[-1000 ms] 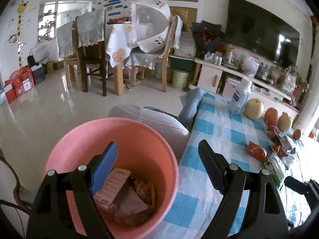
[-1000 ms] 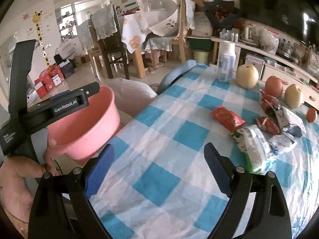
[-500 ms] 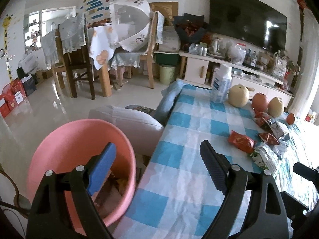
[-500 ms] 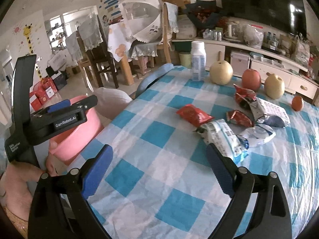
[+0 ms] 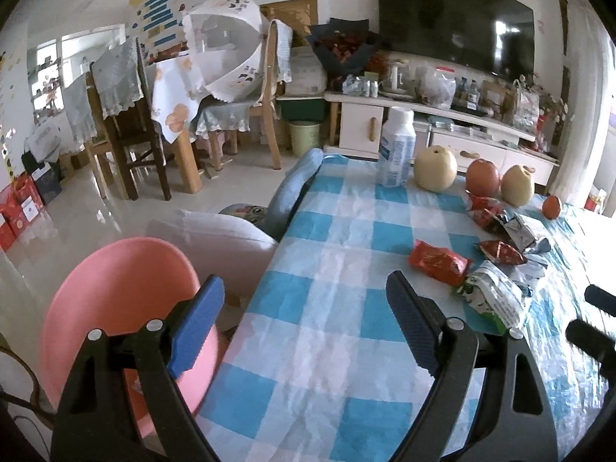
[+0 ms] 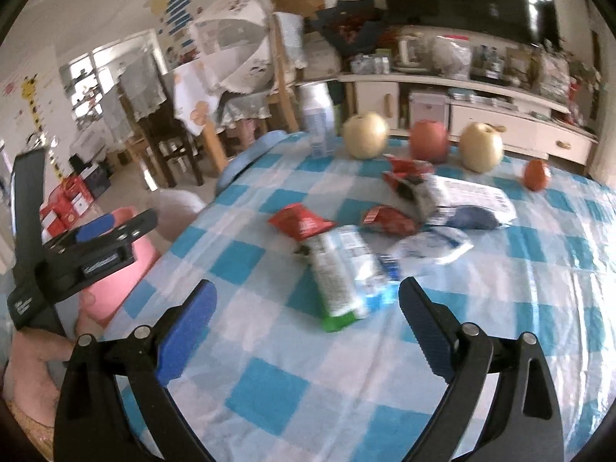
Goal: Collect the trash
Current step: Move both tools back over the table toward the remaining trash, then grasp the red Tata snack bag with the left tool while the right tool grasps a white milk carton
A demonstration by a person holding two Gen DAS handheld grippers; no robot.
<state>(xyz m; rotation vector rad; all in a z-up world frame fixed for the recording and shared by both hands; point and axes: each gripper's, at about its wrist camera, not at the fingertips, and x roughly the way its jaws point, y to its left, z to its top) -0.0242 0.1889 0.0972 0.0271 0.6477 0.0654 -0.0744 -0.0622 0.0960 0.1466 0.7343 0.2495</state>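
Several snack wrappers lie on the blue checked tablecloth (image 6: pixel 269 346): a red wrapper (image 6: pixel 302 223) (image 5: pixel 437 261), a white and green wrapper (image 6: pixel 340 277) (image 5: pixel 494 298), a small red one (image 6: pixel 389 221) and white and blue bags (image 6: pixel 462 198). A pink bin (image 5: pixel 127 300) (image 6: pixel 115 269) stands off the table's left edge. My left gripper (image 5: pixel 304 323) is open and empty above the table edge beside the bin. My right gripper (image 6: pixel 306 323) is open and empty just short of the white and green wrapper.
A white bottle (image 5: pixel 396 150), two pale pears (image 6: pixel 365 134) (image 6: pixel 481 146), a red apple (image 6: pixel 429 140) and a small orange fruit (image 6: pixel 537 173) stand along the table's far side. A white cushion (image 5: pixel 227 238) sits by the bin. Chairs and a TV cabinet stand behind.
Both grippers have swung right from the bin toward the table. The wrappers are now nearer and more central to the right gripper. Both stay open.
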